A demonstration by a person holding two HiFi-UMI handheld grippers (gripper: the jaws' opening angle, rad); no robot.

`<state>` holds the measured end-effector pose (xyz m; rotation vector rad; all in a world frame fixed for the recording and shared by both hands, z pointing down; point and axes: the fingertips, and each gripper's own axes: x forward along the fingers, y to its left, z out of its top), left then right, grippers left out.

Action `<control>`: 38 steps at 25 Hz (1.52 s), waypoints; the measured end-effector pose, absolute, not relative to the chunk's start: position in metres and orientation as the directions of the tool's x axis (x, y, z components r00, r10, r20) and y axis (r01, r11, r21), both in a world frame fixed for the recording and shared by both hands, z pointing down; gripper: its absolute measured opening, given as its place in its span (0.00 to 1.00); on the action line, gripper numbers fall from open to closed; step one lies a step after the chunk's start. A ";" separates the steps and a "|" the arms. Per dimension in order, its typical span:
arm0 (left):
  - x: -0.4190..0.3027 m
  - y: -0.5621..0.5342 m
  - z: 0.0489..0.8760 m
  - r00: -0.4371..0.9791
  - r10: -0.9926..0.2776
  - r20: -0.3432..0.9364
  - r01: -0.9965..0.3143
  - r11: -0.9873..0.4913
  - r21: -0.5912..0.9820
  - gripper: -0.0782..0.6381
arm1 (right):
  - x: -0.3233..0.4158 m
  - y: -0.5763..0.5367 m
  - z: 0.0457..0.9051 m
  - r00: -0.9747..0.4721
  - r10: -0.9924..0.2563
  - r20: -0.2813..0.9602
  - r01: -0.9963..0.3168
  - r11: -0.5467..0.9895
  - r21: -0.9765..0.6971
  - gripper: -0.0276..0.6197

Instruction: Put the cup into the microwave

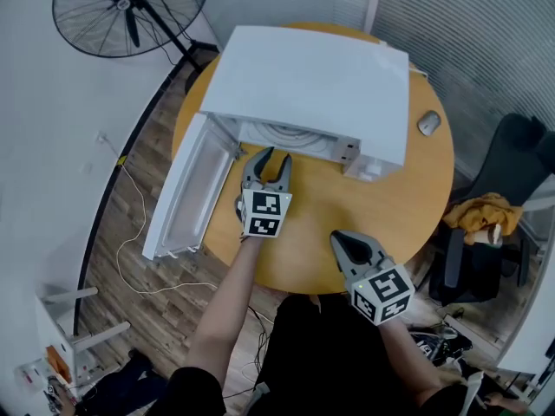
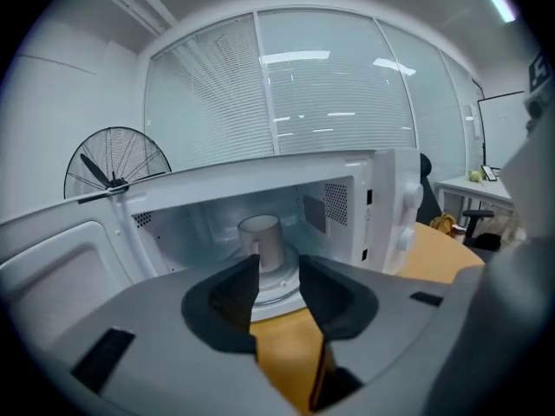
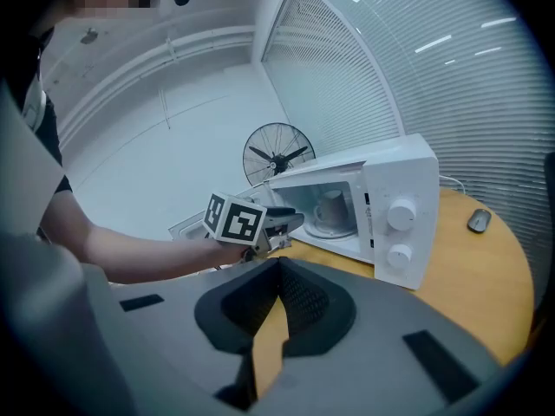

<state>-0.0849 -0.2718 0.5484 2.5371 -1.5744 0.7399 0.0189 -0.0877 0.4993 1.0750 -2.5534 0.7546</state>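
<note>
Left gripper view looks straight into the open microwave (image 2: pixel 381 206), where the cup (image 2: pixel 260 241) stands upright on the turntable (image 3: pixel 334 230), clear of the cavity walls. The left claw (image 2: pixel 277 265) is released. Its jaws are spread and nothing sits between them, and it hovers over the counter (image 1: pixel 408 206) just outside the near edge of the opening. The right claw (image 3: pixel 276 267) is clenched on nothing and sits nearer the person, well apart from the oven.

Judging by this, the cup is already in place, so the main danger is disturbing it. The spread left jaws line up with the cup, and a forward drift could nudge or tip it off the turntable. Pulling out crooked could catch a jaw on the cavity's lower lip and jolt the whole oven.

The door (image 1: pixel 186 189) hangs wide open to the left. If it gets swung shut while the left claw is near the opening, it could strike the claw. A hard push on the door could also slide the microwave across the counter toward the mouse (image 1: pixel 428 123) at the far right.
</note>
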 end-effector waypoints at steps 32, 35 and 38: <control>-0.137 0.033 0.368 0.490 -0.852 0.184 -0.867 -0.498 0.004 0.28 | -0.006 0.047 0.374 -0.594 -0.767 0.245 -0.805 0.563 -0.189 0.06; -0.136 0.047 0.368 0.482 -0.856 0.188 -0.873 -0.488 0.017 0.28 | -0.008 0.052 0.370 -0.596 -0.769 0.232 -0.803 0.565 -0.190 0.06; -0.130 0.062 0.372 0.486 -0.851 0.200 -0.872 -0.489 0.037 0.27 | -0.011 0.060 0.375 -0.602 -0.761 0.241 -0.798 0.569 -0.198 0.06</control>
